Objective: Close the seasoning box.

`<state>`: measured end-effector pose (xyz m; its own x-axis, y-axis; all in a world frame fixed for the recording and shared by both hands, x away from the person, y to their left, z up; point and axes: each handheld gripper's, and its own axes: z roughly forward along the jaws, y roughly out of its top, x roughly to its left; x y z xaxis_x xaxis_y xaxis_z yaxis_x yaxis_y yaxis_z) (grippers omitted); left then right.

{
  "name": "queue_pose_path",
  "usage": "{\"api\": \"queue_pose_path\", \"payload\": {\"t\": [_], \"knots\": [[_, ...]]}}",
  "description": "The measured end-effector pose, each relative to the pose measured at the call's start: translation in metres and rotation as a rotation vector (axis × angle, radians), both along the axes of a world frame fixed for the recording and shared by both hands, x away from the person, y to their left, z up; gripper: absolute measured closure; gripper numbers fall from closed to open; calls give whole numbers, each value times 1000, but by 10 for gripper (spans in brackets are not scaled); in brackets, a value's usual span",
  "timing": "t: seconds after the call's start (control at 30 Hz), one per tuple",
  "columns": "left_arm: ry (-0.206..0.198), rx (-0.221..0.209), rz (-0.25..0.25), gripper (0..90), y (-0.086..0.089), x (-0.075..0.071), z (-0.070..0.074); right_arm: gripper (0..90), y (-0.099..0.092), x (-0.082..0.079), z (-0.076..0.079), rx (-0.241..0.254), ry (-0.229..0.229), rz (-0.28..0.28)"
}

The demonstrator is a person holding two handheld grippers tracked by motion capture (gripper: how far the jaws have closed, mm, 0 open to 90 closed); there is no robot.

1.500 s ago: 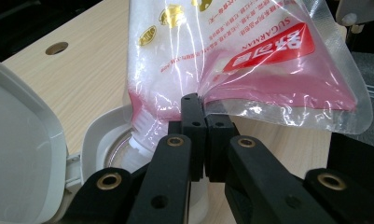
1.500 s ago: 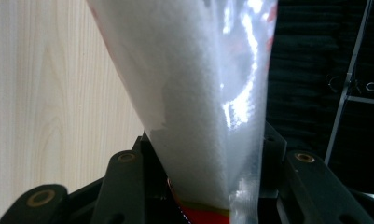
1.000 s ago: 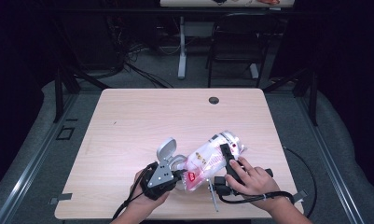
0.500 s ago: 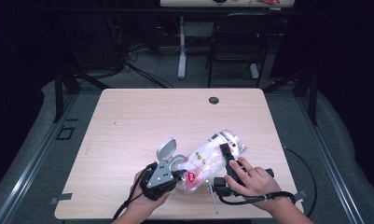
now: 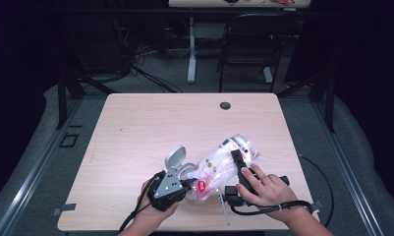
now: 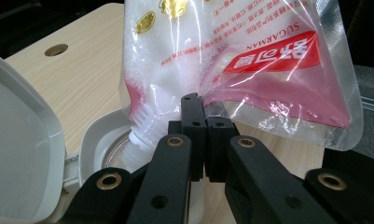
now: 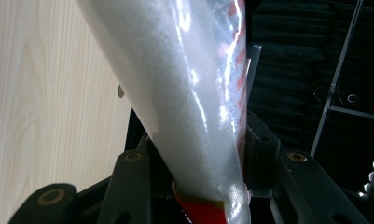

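Spanning the view, the wooden desk carries a sugar pouch tilted near its front edge, spout down over an open white container. The right tongs have been closing and clasp the pouch's filled body. The left tongs pinch its lower seam tight.

Clear plastic pouch of white granules, red band, gold seals; white lidded container; pale woodgrain counter; black fingers.
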<state>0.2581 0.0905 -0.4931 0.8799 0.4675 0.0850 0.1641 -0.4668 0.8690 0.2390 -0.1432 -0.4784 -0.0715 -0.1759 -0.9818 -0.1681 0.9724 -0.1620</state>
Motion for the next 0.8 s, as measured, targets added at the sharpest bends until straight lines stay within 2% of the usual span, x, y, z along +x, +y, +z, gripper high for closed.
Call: {"api": "queue_pose_path", "payload": {"t": [0.8], "knots": [[3,-8,17,885,2,0,1,644,5,-2,7,8,-3,8]]}}
